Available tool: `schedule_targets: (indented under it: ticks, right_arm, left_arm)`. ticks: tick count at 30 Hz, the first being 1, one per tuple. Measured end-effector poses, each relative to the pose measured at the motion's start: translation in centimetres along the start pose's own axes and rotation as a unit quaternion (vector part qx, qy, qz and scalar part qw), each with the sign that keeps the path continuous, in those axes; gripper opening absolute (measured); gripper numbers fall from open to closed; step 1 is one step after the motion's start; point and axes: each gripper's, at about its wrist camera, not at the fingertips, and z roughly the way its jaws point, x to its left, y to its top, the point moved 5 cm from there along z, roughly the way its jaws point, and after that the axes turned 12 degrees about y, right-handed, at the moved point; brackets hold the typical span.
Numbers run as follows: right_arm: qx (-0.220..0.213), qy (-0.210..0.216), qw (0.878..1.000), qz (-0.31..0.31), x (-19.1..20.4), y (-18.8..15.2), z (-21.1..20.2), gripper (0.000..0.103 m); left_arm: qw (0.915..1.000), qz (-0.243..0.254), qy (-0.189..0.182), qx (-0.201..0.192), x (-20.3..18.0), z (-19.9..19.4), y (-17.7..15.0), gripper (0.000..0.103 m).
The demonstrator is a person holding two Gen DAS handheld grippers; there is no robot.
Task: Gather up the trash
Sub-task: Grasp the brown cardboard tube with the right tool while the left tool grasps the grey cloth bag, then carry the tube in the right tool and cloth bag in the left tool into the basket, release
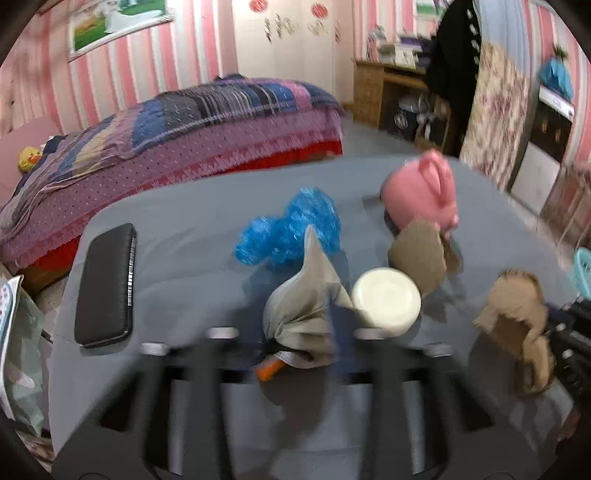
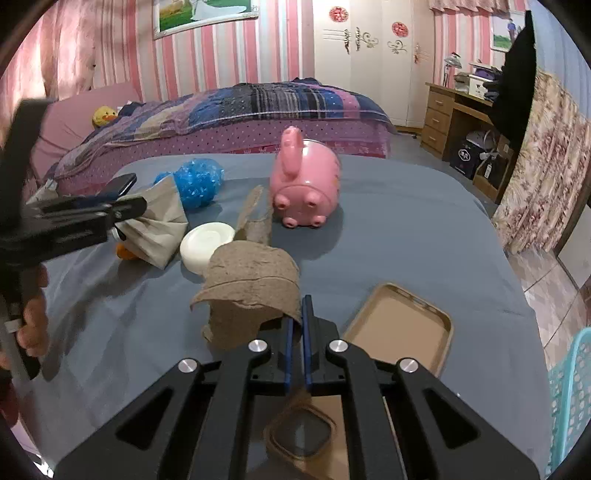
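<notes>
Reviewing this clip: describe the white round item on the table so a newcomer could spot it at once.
Start at the grey-blue table in front of the bed, and find the pink pig-shaped container. Nearer the camera and to its left lies a cream-white round lid, between crumpled grey paper and torn brown cardboard. It is the only smooth, round, white piece.

No text can be read; the red signs (image 2: 338,14) on the wardrobe (image 2: 369,62) and the mark on the dark bag (image 2: 466,158) are too blurred.

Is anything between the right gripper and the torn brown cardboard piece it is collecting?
No. The right gripper is already shut on the edge of the torn brown cardboard piece, with nothing between them.
</notes>
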Motion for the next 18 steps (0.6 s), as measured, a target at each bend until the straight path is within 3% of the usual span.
schedule_targets:
  ticks: [6,11,18]
  right_arm:
    - [-0.009,-0.001,1.000,-0.001,-1.4,-0.1,-1.6,0.005]
    - [-0.029,-0.009,1.000,0.005,-2.5,-0.2,-4.0,0.005]
    - [-0.038,-0.047,0.998,0.000,-4.9,-1.9,-8.0,0.005]
  left_arm:
    - [0.9992,-0.009,0.005,-0.038,0.4,-3.0,0.7,0.004]
    - [0.9969,-0.033,-0.022,-0.068,0.5,-6.9,1.4,0.004]
    - [0.9963,-0.003,-0.045,-0.073,-3.7,-9.0,-0.5,0.004]
